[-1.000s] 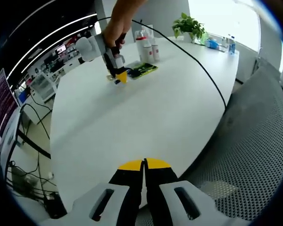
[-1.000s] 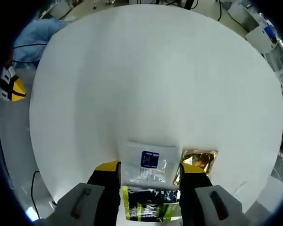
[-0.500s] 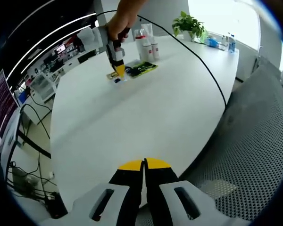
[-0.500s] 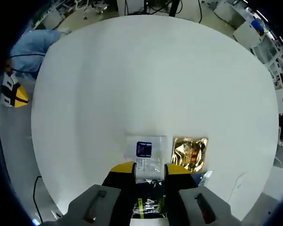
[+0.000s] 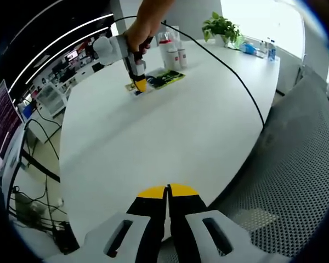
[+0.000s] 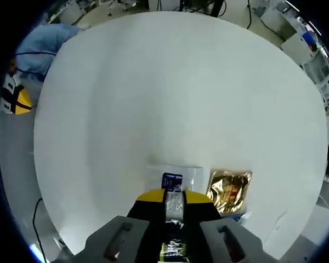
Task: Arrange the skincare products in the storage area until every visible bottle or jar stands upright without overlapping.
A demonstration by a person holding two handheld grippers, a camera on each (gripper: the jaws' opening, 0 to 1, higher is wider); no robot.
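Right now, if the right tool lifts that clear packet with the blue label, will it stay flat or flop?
The clear packet looks thin, so it would probably droop. Its glossy film might slip from the right tool. It seems light.

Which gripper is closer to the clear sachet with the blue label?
Right. The right gripper has its jaws closed on the clear sachet. The left gripper hangs at the table's opposite edge, far from it.

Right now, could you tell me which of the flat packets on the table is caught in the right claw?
The clear packet with the blue label: the right claw is closed on its near edge. The gold foil packet lies untouched beside it.
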